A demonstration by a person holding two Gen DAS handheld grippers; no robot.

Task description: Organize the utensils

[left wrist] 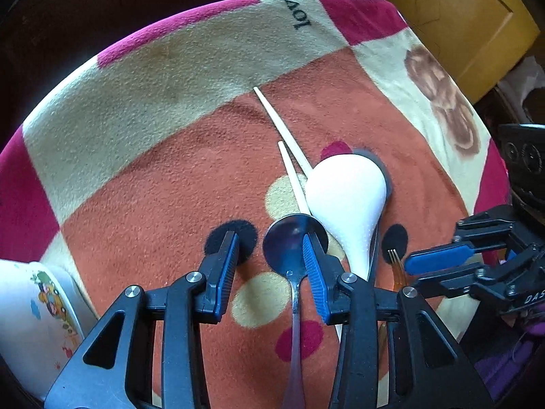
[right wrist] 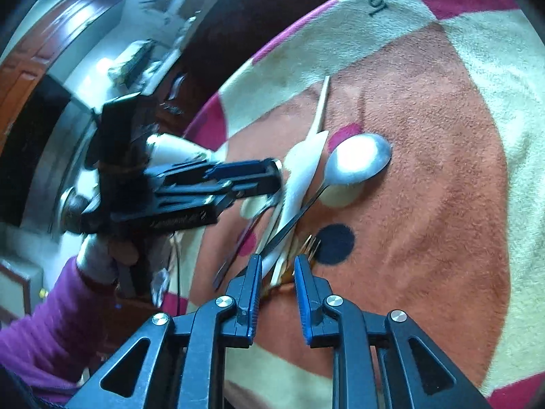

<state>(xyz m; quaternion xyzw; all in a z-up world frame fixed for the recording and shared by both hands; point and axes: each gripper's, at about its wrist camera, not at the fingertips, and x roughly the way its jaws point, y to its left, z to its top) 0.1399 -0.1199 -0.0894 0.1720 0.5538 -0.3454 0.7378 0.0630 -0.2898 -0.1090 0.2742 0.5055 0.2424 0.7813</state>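
Observation:
A pile of utensils lies on a patterned blanket (left wrist: 153,170). A steel spoon (left wrist: 289,248) lies between the fingers of my left gripper (left wrist: 270,242), which is open around it. Beside it lie a white rice paddle (left wrist: 347,194), two pale chopsticks (left wrist: 282,126) and a small fork (left wrist: 395,259). In the right wrist view my right gripper (right wrist: 277,262) is open, its fingers either side of the fork (right wrist: 308,243) and the handle ends. A second steel spoon (right wrist: 357,158) lies bowl down across the white paddle (right wrist: 303,170). The left gripper (right wrist: 211,184) shows at left.
A white container with cartoon print (left wrist: 37,310) stands at the blanket's left edge. A yellow box (left wrist: 453,17) stands beyond the far right corner. The person's purple sleeve (right wrist: 44,334) is at lower left. Dark furniture surrounds the blanket.

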